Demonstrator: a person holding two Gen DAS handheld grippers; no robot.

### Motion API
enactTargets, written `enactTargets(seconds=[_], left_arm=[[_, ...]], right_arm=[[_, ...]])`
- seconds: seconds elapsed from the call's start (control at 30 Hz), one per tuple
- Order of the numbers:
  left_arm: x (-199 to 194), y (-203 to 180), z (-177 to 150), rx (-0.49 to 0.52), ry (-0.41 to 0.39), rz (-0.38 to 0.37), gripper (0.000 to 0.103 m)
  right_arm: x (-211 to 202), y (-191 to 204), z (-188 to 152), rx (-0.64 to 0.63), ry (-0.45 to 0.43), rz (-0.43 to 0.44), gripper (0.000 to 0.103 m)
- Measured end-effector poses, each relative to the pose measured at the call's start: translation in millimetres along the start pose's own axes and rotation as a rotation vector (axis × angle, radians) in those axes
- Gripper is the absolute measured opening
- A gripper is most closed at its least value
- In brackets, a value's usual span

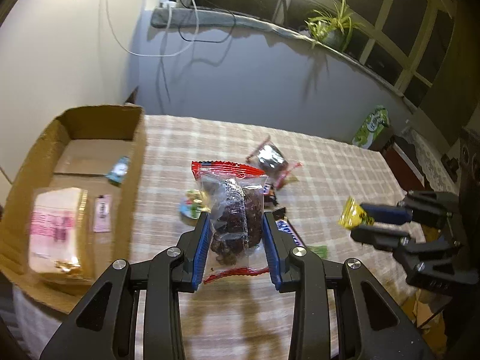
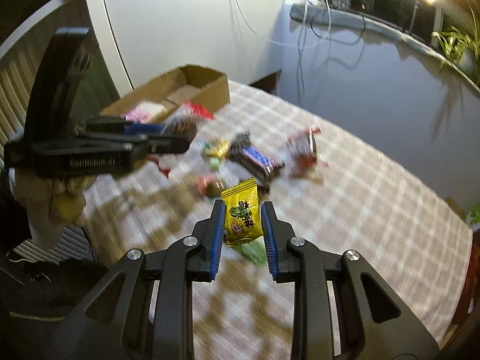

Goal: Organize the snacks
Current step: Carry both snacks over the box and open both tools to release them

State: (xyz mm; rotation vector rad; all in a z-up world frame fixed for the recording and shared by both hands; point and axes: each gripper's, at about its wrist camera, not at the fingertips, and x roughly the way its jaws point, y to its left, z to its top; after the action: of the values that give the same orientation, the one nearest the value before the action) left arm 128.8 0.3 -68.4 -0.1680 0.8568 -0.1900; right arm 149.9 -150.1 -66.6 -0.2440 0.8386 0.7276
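My left gripper (image 1: pixel 235 219) is shut on a clear, red-edged packet of dark dried fruit (image 1: pixel 232 210), held above the checked tablecloth (image 1: pixel 345 186). My right gripper (image 2: pixel 243 210) is shut on a small yellow snack packet (image 2: pixel 242 213), also lifted over the table; it shows at the right of the left wrist view (image 1: pixel 364 219) with the packet (image 1: pixel 352 213). An open cardboard box (image 1: pixel 136 138) stands at the table's left edge with a pink-printed packet (image 1: pixel 57 231) and small sachets inside. Loose snacks (image 2: pixel 252 157) lie in the table's middle.
A blue chocolate bar (image 1: pixel 289 231) and a dark red-edged packet (image 1: pixel 271 157) lie past my left gripper. A green packet (image 2: pixel 253 252) lies under the right gripper. A green box (image 1: pixel 372 127) stands beyond the far right table edge. A grey wall and window sill lie behind.
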Motion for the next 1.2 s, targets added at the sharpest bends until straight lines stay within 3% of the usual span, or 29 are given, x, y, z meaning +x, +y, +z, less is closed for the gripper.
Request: enactTargets(seconds=[0.77,1.2], left_arm=[[-39.4,116.7,20.7,-0.107,-0.073,0.152,0.032],[-29.4,155.8,27.1,-0.158,-0.055,0.181,0.032]], right_arm=[[78.9,71.4,122.0,-0.084,-0.042,0.091,0.025],[135.4,92.0,156.5,-0.085,-0.009,0.128,0.025]])
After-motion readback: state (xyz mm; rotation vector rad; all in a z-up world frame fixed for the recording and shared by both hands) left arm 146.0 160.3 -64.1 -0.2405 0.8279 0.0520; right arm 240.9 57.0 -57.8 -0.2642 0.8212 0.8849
